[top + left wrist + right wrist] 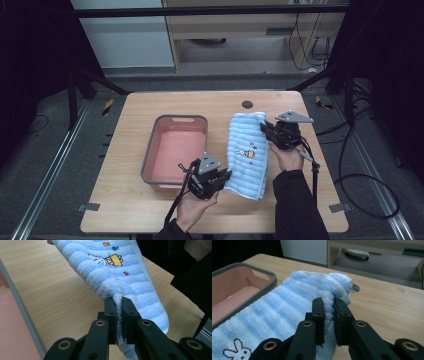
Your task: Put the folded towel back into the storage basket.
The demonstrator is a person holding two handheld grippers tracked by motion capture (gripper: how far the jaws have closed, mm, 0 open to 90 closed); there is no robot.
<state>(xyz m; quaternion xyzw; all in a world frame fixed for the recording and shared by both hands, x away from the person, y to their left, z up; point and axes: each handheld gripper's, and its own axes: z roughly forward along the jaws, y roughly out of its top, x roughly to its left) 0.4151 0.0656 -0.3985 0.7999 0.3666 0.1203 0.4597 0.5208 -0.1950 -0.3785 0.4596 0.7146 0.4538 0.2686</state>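
A light blue striped towel (247, 152) with a small rabbit picture lies folded lengthwise on the wooden table, right of a pink basin. My left gripper (225, 176) is shut on the towel's near left edge; in the left gripper view the terry cloth (120, 270) is pinched between the jaws of that gripper (118, 301). My right gripper (266, 129) is shut on the towel's far right edge, where the right gripper view shows the fabric (287, 307) bunched between the jaws of this gripper (328, 302).
A pink basin (176, 150) with a grey rim sits left of the towel, its rim (244, 267) close to the cloth. A round hole (247, 104) is in the table behind the towel. Bare wood lies to the right and near the front edge.
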